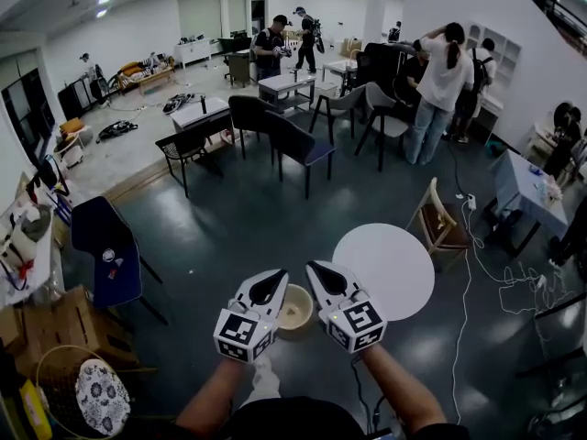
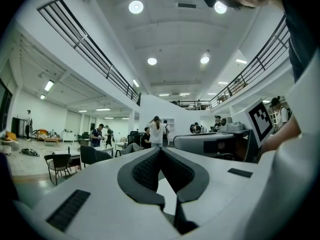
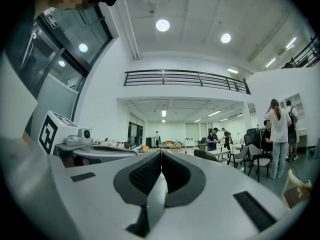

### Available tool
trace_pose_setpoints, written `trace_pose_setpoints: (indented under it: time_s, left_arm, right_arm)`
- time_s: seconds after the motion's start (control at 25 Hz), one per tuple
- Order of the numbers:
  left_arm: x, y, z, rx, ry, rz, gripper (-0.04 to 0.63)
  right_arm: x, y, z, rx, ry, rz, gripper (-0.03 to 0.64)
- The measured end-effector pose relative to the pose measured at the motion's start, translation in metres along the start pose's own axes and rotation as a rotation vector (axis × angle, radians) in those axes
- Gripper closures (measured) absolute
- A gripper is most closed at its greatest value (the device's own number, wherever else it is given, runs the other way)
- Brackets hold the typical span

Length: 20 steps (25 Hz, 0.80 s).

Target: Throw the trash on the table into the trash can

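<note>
In the head view my left gripper (image 1: 278, 276) and right gripper (image 1: 314, 267) are held side by side at the bottom centre, pointing level into the room. Both are shut with nothing between the jaws; the pads meet at the tips in the left gripper view (image 2: 160, 150) and the right gripper view (image 3: 161, 152). A small round beige trash can (image 1: 297, 310) stands on the floor just below and between them. The round white table (image 1: 385, 266) is right of it. No trash shows in any view.
A blue chair (image 1: 107, 247) stands at the left and a wooden chair (image 1: 438, 222) beyond the round table. Cardboard boxes (image 1: 64, 326) and a wire basket (image 1: 81, 392) fill the lower left. A white cable (image 1: 472, 255) trails over the dark floor. People, desks and chairs stand farther back.
</note>
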<state>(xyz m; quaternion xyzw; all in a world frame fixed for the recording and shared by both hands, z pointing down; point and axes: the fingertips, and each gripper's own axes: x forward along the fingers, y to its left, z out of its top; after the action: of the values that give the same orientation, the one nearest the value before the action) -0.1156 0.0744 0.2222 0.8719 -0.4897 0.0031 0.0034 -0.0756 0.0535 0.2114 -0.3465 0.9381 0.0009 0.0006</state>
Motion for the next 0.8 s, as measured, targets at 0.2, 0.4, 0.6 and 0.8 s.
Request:
trace_pose_setpoints:
  time_s: [0.2,0.4,0.6,0.8]
  left_arm:
    - [-0.015,-0.036,0.0,0.0,-0.004,-0.011,0.589]
    - [-0.027,-0.068,-0.007,-0.003,0.005,-0.018,0.589]
    - [-0.036,-0.09,-0.014,-0.013,0.016,-0.025,0.589]
    - [-0.046,-0.105,-0.015,-0.008,0.02,-0.022,0.589]
  right_arm:
    - [-0.04,0.01,-0.001,-0.003,0.001,-0.007,0.597]
    - [-0.074,0.018,-0.005,-0.007,0.009,-0.013,0.597]
    - [-0.097,0.023,-0.011,0.002,0.012,-0.021,0.597]
    - [-0.11,0.028,-0.009,0.015,-0.001,-0.023,0.597]
